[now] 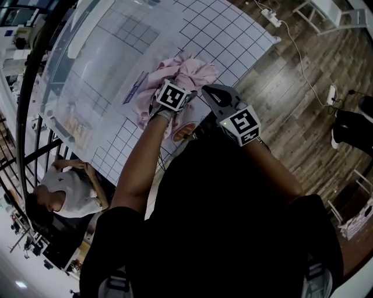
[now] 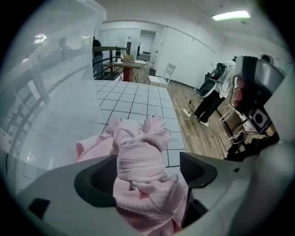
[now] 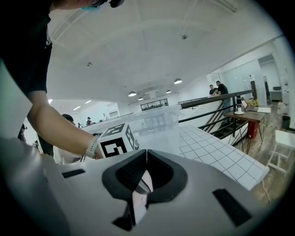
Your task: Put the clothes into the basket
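A crumpled pink garment (image 1: 187,74) lies on the gridded table (image 1: 233,35), close to its near edge. My left gripper (image 1: 169,96) points steeply down onto it. In the left gripper view its jaws stand wide open around a bunched fold of the pink garment (image 2: 143,156), which lies loosely between the pads (image 2: 197,168). The clear plastic basket (image 1: 87,70) stands on the table just left of the garment. My right gripper (image 1: 208,90) hovers beside the garment, to its right. In the right gripper view the fingertips of my right gripper (image 3: 146,154) meet, shut; a pale sliver shows behind them.
The table's edge runs diagonally just right of the garment, with wooden floor (image 1: 303,116) beyond it. A power strip (image 1: 271,16) and its cable lie on that floor. A seated person (image 1: 64,198) is below the table's left end, past a black railing (image 1: 26,87).
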